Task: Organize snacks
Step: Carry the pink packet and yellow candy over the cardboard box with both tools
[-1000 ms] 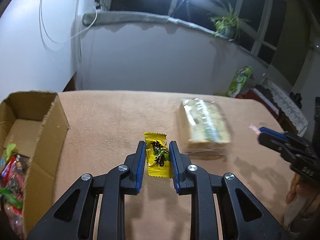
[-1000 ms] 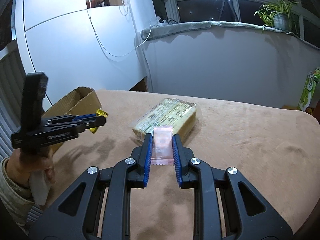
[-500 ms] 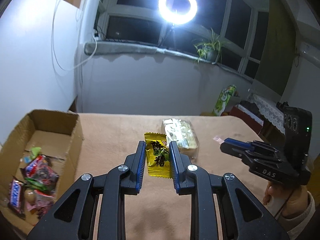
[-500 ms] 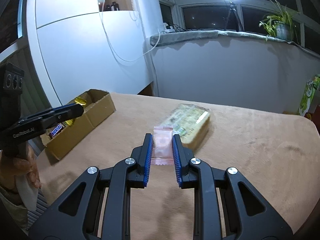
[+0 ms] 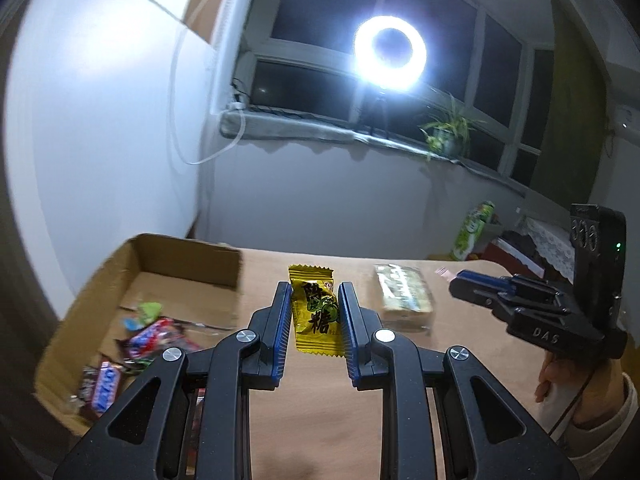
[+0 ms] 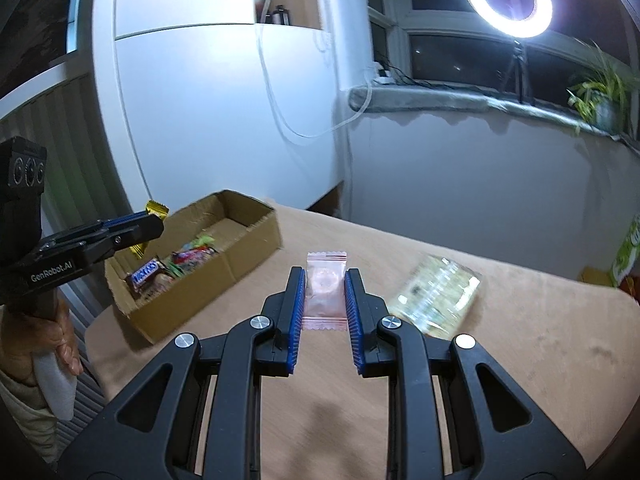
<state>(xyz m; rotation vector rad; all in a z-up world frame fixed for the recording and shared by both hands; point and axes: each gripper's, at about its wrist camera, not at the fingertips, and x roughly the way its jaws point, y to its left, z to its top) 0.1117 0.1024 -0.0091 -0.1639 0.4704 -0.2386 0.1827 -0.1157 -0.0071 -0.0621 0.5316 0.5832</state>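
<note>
**A:** Start with the yellow candy (image 5: 316,312). Where is it?

**B:** Pinched between the pads of the left gripper (image 5: 313,312), off the table (image 5: 460,360). Its long axis runs along the fingers, from 6 to 12 o'clock in the left wrist view, crimped top end sticking out past the tips. The jaws sit narrow, closed on the wrapper's side edges.

**A:** And the other hand?

**B:** The right gripper (image 6: 325,294) holds a pale pink sachet (image 6: 325,290) the same way: long axis along the fingers, red-striped end at 12 o'clock, narrow clamp on its sides.

**A:** The destination?

**B:** The cardboard box (image 5: 188,256), I'd judge. It's at about 9 to 10 o'clock of the candy in the left view, and at 10 o'clock of the sachet in the right view, already holding a chocolate bar (image 6: 146,274) and other wrappers. The large clear-wrapped packet (image 6: 436,300) lies on the table at 3 o'clock of the sachet.

**A:** What could go wrong?

**B:** Both wrappers are slick film held only by the edges, so either could slide out during a quick swing. Both hands seem bound for one box, so the grippers could collide over it. Released too early, a candy would strike the near wall or flap and land on the table.
</note>
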